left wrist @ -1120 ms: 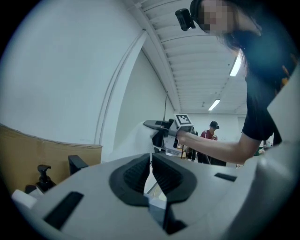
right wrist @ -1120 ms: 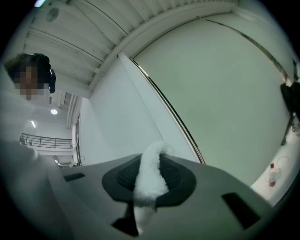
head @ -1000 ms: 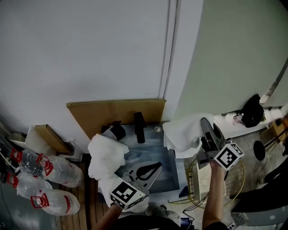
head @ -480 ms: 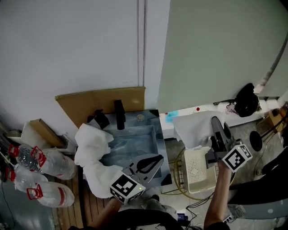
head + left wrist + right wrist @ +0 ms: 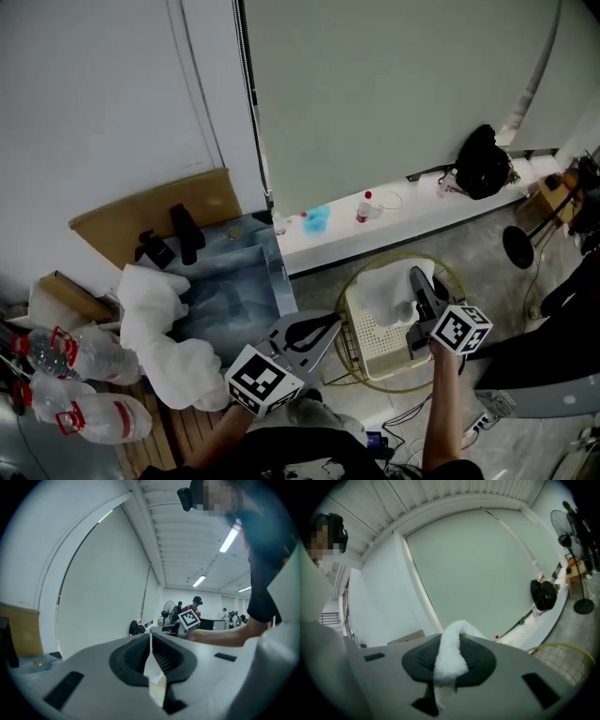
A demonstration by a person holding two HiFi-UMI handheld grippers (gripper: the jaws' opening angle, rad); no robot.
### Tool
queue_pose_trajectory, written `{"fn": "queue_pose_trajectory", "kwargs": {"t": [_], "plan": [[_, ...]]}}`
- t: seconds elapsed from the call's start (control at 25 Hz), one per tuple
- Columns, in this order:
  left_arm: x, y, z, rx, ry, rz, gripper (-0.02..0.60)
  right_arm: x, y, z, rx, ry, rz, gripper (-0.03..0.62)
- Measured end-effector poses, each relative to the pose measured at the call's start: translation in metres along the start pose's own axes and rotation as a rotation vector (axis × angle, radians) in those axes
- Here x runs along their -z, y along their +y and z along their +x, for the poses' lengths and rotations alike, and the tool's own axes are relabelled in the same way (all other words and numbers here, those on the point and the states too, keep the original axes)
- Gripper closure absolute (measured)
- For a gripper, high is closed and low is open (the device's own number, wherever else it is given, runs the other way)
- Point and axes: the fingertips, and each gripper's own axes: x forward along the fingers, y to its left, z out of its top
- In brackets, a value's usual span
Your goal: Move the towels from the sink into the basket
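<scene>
My right gripper (image 5: 416, 277) is shut on a white towel (image 5: 389, 292) that hangs from its jaws onto the cream perforated basket (image 5: 377, 352) on the floor. In the right gripper view the towel (image 5: 450, 658) bulges out between the pads of that gripper (image 5: 452, 635). Another white towel (image 5: 155, 323) lies heaped over the left edge of the blue-grey sink (image 5: 246, 298). My left gripper (image 5: 334, 321) hovers between sink and basket, pointing right, jaws together with nothing in them. In its own view the left gripper (image 5: 151, 638) shows only a thin slit.
A yellow wire hoop (image 5: 352, 281) rings the basket. A black faucet (image 5: 185, 234) and cardboard (image 5: 141, 206) stand behind the sink. Water bottles (image 5: 84, 352) lie at the left. A white ledge (image 5: 412, 211) carries a small bottle and a black bag (image 5: 483, 159).
My right gripper has carried its towel from beside the sink to the right and down over the basket. The left gripper has shifted right, away from the sink.
</scene>
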Motion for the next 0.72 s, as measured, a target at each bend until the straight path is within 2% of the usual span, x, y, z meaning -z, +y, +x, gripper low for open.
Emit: {"fn": "queue_pose_trajectory", "kwargs": {"t": [0.32, 0.52, 0.64, 0.72], "plan": [[0.007, -0.031, 0.036, 0.062, 0.049, 0.01, 0.565, 0.147, -0.122, -0.026, 0.274, 0.292, 0.079, 0.539], [0.015, -0.034, 0.04, 0.048, 0.08, 0.014, 0.565, 0.224, -0.168, -0.041, 0.408, 0.52, -0.072, 0.525], [0.016, -0.035, 0.038, 0.039, 0.084, 0.014, 0.565, 0.244, -0.18, -0.048, 0.453, 0.639, -0.127, 0.461], [0.016, -0.034, 0.035, 0.025, 0.08, 0.012, 0.565, 0.239, -0.179, -0.047, 0.445, 0.649, -0.153, 0.379]]}}
